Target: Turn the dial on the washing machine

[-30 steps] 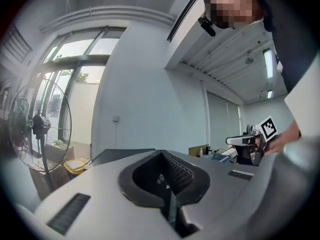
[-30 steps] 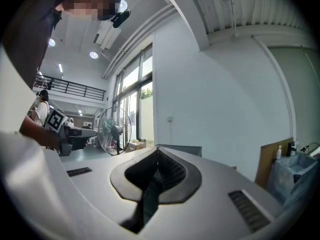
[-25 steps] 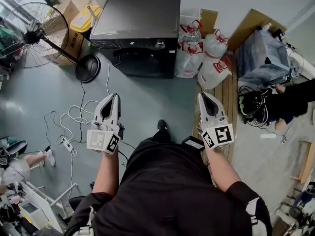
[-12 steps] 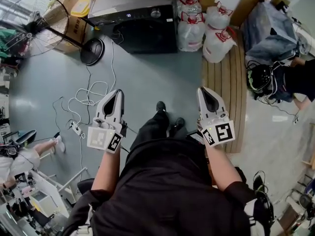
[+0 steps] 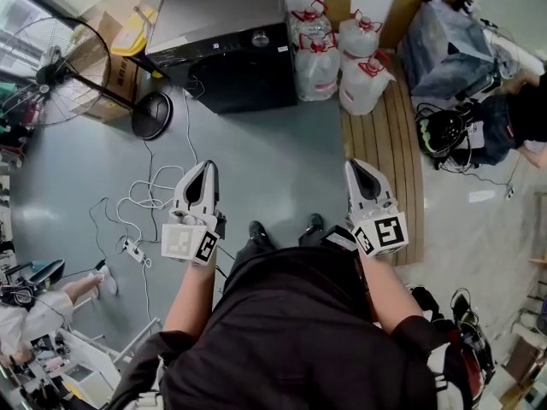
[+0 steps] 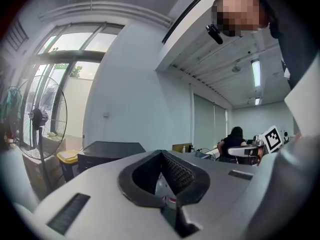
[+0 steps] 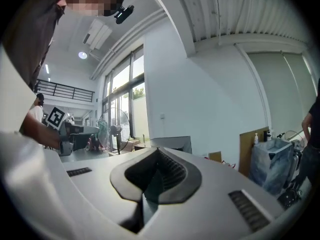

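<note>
The black washing machine (image 5: 224,37) stands against the far wall, with its round dial (image 5: 260,38) on the front control strip. In the head view both grippers are held out at waist height, well short of the machine. The left gripper (image 5: 208,166) is shut and empty. The right gripper (image 5: 352,164) also has its jaws together with nothing between them. In the left gripper view the left gripper (image 6: 161,153) points toward the machine (image 6: 111,150). In the right gripper view the machine's top (image 7: 172,143) shows just beyond the right gripper (image 7: 158,150).
Several large water jugs (image 5: 338,54) stand right of the machine on a wooden pallet (image 5: 386,143). A standing fan (image 5: 53,73) and a yellow bin (image 5: 132,41) are to its left. Cables (image 5: 145,203) and a power strip (image 5: 132,248) lie on the floor. A person (image 5: 513,118) crouches at right.
The head view has shifted: the washing machine sits higher in the frame than a second ago, and the person's feet have moved. Both grippers stay shut, held in front.
</note>
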